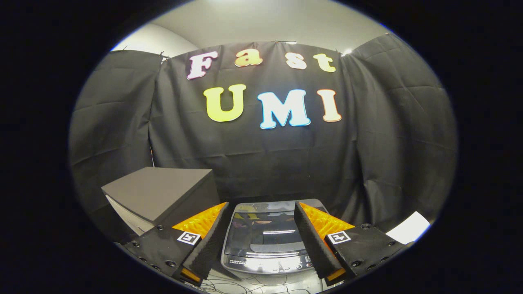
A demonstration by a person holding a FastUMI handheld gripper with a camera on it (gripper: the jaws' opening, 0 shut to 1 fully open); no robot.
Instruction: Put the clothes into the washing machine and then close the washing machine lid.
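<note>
Claw (261, 228) open, empty; washing machine (267, 241) just ahead between fingers, lid shut.

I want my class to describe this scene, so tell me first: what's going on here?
A person is holding a pair of tongs above a small top-loading washing machine in a booth. The tongs are open, with nothing between the fingers, and the machine sits between and beyond them. Its glossy lid is down. A dark grey box stands beside the machine, and a sheet of white paper lies on the other side.
</note>
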